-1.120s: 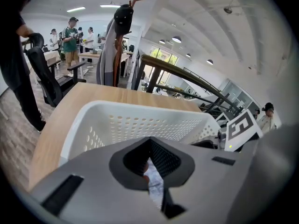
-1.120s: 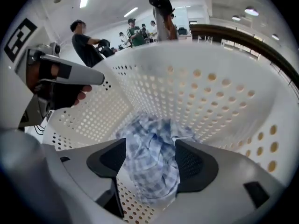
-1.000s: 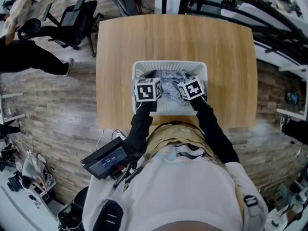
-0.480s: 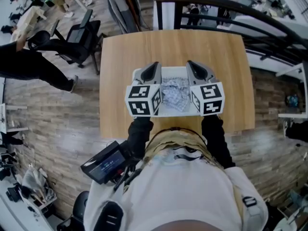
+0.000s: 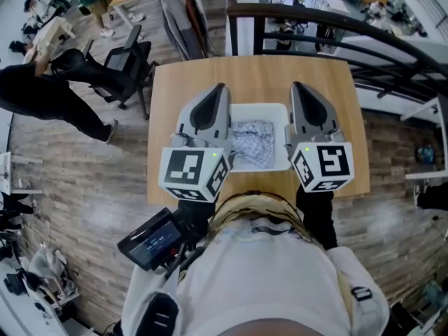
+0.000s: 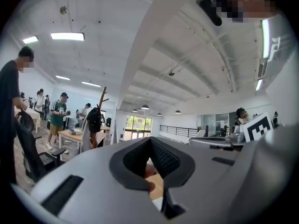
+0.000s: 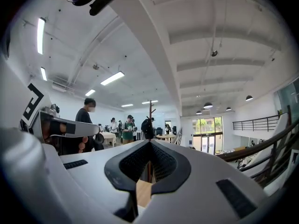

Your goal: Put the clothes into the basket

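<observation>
In the head view, the white basket (image 5: 260, 109) is seen on the wooden table (image 5: 259, 75), with the crumpled clothes (image 5: 252, 140) lying inside it. The left gripper (image 5: 218, 89) and the right gripper (image 5: 300, 88) are held high on either side, pointing away from the person, so the clothes lie below and between them, about equally near to each. The side walls of the basket are covered by the two grippers, so its long axis cannot be judged. No other garment is seen on the table, and the task is judged to be done.

In the left gripper view, the jaws are seen closed together with nothing gripped. Only a sliver of table is made out through the hollow under the tips, with a whitish scrap that cannot be identified.

In the right gripper view, the jaws are likewise closed and empty. The basket and clothes are cut off below the picture, and only a strip of wood is shown.
</observation>
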